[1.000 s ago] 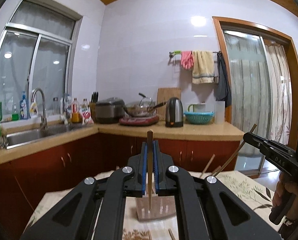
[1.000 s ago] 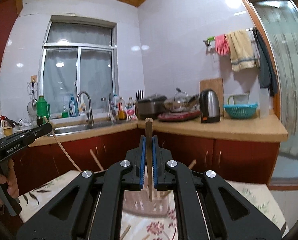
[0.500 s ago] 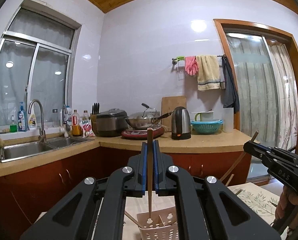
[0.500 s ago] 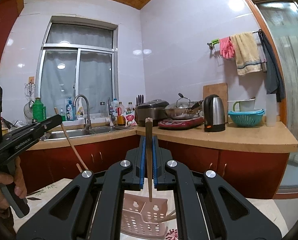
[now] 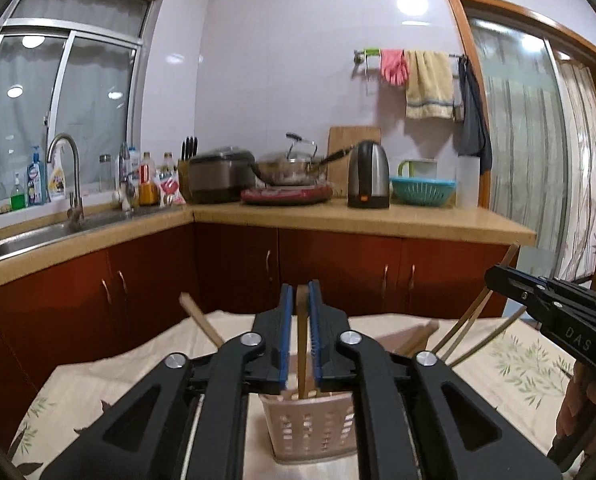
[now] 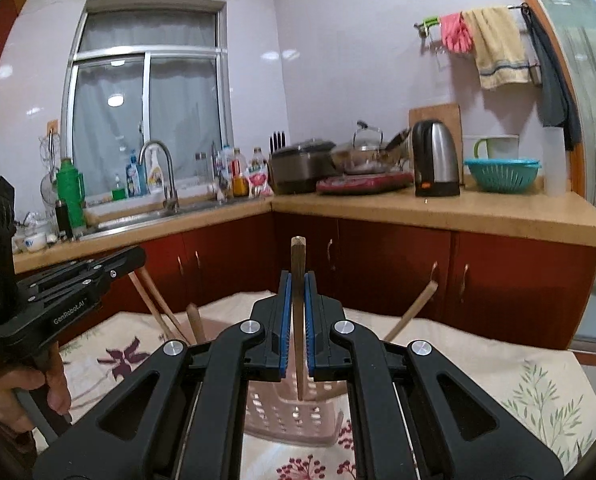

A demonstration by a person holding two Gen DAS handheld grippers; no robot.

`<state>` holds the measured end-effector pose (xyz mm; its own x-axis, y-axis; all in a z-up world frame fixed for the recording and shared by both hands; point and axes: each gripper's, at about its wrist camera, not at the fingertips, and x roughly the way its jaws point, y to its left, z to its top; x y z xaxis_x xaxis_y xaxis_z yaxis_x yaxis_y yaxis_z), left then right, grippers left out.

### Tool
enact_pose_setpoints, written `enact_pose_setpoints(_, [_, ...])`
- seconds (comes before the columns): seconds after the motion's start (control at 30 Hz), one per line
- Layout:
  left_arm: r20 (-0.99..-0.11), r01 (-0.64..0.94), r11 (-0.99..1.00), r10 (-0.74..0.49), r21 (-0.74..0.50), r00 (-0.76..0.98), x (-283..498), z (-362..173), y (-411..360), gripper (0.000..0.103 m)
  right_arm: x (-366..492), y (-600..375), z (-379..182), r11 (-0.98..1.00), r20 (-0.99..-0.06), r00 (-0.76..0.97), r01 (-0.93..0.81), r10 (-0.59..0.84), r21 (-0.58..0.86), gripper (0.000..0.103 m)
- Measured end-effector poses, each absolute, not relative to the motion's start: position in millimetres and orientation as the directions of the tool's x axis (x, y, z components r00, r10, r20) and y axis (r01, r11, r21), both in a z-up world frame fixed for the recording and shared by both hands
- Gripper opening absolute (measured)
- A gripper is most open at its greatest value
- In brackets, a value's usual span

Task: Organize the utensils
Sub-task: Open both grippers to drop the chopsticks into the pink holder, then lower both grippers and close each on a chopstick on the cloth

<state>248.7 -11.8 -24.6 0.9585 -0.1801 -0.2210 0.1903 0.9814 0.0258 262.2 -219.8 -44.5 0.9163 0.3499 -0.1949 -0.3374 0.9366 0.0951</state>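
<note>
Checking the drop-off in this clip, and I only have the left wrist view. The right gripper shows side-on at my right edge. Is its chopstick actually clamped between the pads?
Observer: Yes. In the right wrist view the right gripper is shut on a chopstick that stands upright between the blue pads.
Operator: Where is that chopstick's lower end?
Observer: It hangs over the opening of the pink basket. I cannot tell whether it touches the bottom.

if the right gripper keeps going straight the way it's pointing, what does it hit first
Probably the red cabinet doors under the counter; the right gripper aims over the pink basket, though depth is unclear.
</note>
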Motion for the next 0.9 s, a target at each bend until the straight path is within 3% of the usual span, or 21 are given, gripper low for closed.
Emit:
enact_pose_setpoints(0.13, [-0.225,0.175,0.984,-0.165,0.023,0.960,240,-26,-10,0.045,250,-219,-43,0.941,-0.189,0.921,-0.330,0.339,0.080,0.029])
enact_pose_setpoints(0.3, [-0.236,0.158,0.987,-0.151,0.009,0.960,218,-27,-7,0.059,223,-223,-35,0.946,-0.168,0.931,-0.318,0.323,0.058,0.039])
enact_pose_setpoints(0.43, [-0.264,0.142,0.990,-0.136,0.004,0.955,195,-34,-5,0.063,194,-232,-36,0.951,-0.170,0.936,-0.306,0.309,0.046,0.045])
enact_pose_setpoints(0.6, [-0.326,0.127,0.992,-0.121,-0.002,0.938,169,-54,-4,0.063,160,-246,-52,0.962,-0.197,0.942,-0.271,0.271,0.027,0.045])
enact_pose_setpoints(0.9, [-0.468,0.103,0.995,-0.090,0.003,0.879,127,-104,-3,0.063,110,-273,-118,0.979,-0.323,0.924,-0.199,0.205,0.050,0.045])
